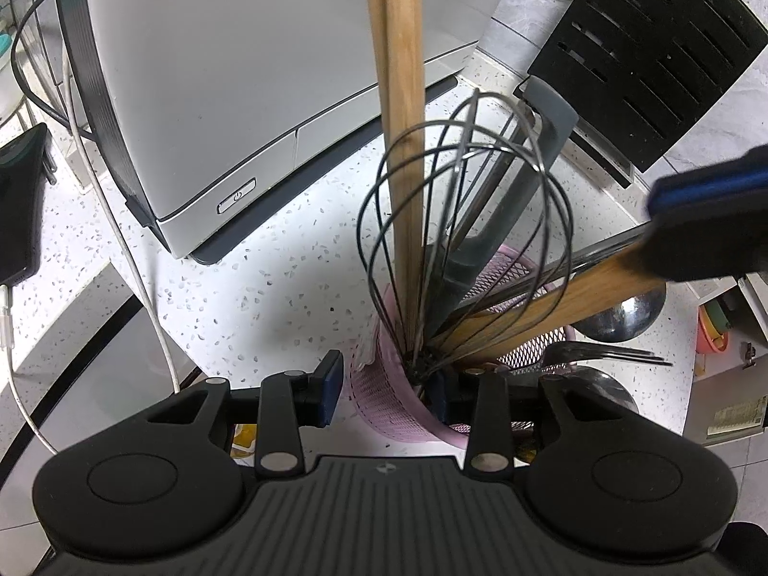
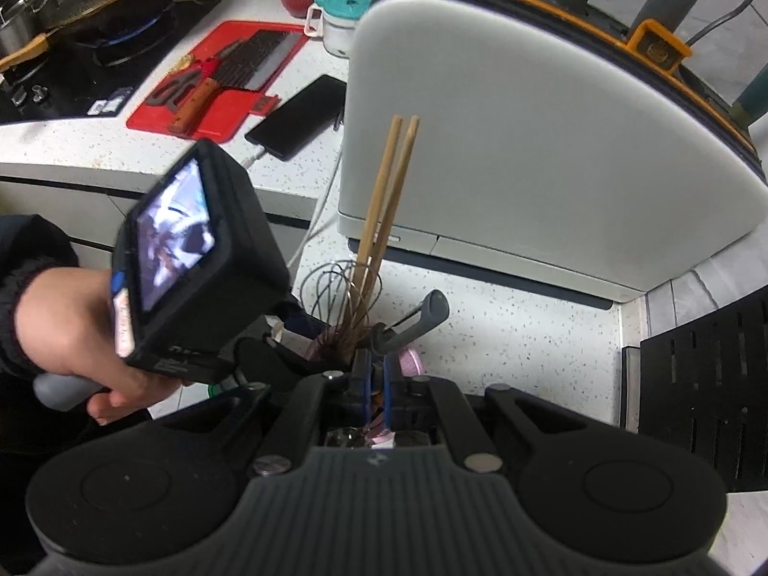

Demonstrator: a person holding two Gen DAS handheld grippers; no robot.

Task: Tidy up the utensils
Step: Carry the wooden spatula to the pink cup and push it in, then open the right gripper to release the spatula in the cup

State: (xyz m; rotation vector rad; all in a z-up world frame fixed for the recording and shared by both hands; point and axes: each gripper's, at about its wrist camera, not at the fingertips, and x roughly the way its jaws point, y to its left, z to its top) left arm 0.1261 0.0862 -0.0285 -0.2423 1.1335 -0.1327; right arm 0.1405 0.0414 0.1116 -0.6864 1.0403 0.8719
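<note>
Utensils are gathered in a pink mesh holder [image 1: 384, 398] on the speckled counter [image 1: 269, 297].
The holder's near rim is gripped between the part-open jaws of the left gripper [image 1: 389, 386], one pad outside the wall, the other inside. Above it stand wooden chopsticks [image 1: 401, 110], then a wire whisk [image 1: 461, 230], then a grey-handled utensil [image 1: 542, 153]. To the right, a wooden-handled utensil [image 1: 561, 307] is held slanting over the holder by the right gripper [image 2: 377, 379], its jaws closed on it.
</note>
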